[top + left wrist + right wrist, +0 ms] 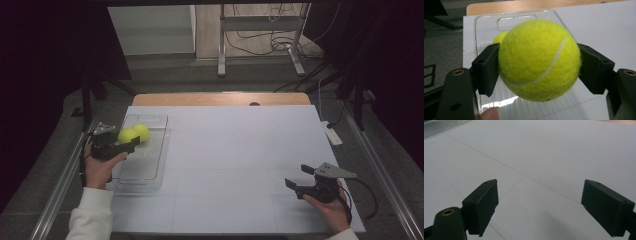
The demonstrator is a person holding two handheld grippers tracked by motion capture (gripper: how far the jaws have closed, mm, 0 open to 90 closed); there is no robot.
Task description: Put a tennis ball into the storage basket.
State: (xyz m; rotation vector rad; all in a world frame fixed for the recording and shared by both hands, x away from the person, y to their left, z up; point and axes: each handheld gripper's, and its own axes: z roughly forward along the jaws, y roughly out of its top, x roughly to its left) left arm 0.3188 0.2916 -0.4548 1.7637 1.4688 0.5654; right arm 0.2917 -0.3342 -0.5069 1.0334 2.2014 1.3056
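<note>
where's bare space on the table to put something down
The white table cover is bare between the clear plastic tray and the right gripper. It is crowded at the tray's far end: the left gripper holds one yellow tennis ball beside another.

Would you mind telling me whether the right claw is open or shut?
Open: the right claw has its jaws spread wide with nothing between them.
</note>
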